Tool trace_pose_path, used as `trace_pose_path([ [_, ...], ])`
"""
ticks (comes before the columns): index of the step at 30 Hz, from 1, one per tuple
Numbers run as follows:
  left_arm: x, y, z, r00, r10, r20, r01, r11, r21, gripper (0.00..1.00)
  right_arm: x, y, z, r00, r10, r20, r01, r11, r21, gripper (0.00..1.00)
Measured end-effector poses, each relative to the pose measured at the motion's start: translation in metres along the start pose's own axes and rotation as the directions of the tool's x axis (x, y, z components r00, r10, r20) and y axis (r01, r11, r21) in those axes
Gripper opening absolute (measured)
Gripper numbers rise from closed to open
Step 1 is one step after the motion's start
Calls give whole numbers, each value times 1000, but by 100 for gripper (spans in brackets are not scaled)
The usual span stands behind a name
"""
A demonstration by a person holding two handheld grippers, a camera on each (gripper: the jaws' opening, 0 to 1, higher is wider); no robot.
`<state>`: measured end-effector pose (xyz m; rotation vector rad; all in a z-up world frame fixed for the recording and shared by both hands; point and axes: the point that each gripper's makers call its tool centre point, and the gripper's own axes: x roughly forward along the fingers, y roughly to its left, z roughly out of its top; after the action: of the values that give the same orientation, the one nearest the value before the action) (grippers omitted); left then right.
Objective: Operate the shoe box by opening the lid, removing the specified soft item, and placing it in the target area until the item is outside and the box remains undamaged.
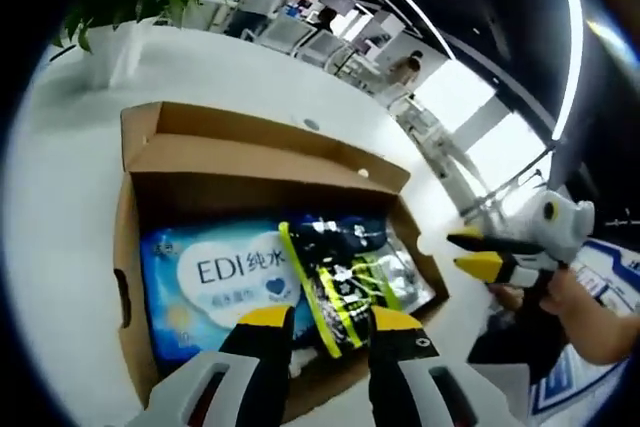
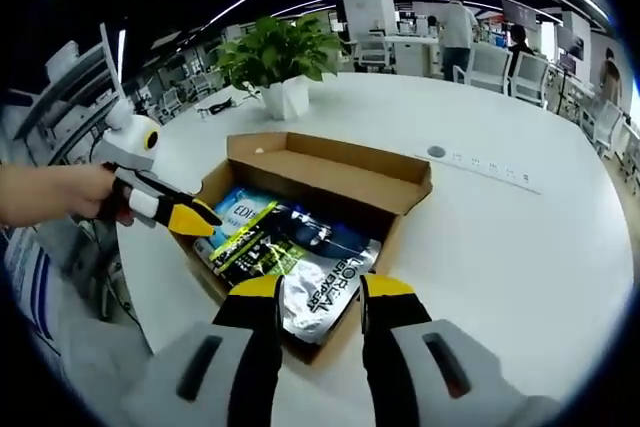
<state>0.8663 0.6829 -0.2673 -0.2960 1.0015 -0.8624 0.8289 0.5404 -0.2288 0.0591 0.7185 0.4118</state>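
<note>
Shoe box (image 2: 330,182) sits open on the white table (image 2: 520,247), close to the edge nearest me, its lid flap folded back toward the potted plant (image 2: 280,57) at the far side. Inside I see a blue wipes pack (image 1: 215,282) lying flat, a black-and-yellow soft pouch (image 1: 340,282) across it, and a silvery bag (image 2: 320,297) beside them. My left gripper (image 1: 330,322) hovers over the near wall of the box, jaws spread apart with nothing between them. My right gripper (image 2: 318,292) hangs above the silvery bag, jaws likewise parted and empty. Each gripper shows in the other's view, held over the table edge.
</note>
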Motion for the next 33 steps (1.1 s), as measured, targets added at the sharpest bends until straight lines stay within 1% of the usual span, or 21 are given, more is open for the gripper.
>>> trace_pose_path([
  [7,9,-1,-1,1000,-21,0,21,998,-52,28,0,-2,1,1000,-4,4,4,1000,1,27],
  [11,14,-4,-1,999,-37,-8,36,997,-73,23,0,-5,2,1000,-7,1,7,1000,1,27],
  [16,20,-5,-2,998,-51,-20,49,995,-85,21,2,-7,1,1000,-13,-4,13,1000,-1,26],
  [22,27,0,-4,998,-48,-33,45,994,-99,21,3,-9,1,1000,-16,-6,16,1000,-5,26],
  [29,31,0,-6,997,-54,-48,48,991,-123,16,4,-9,0,1000,-18,-9,18,1000,-5,26],
  [33,33,1,-5,997,-54,-46,47,989,-141,14,4,-10,0,1000,-18,-12,18,1000,-7,26],
])
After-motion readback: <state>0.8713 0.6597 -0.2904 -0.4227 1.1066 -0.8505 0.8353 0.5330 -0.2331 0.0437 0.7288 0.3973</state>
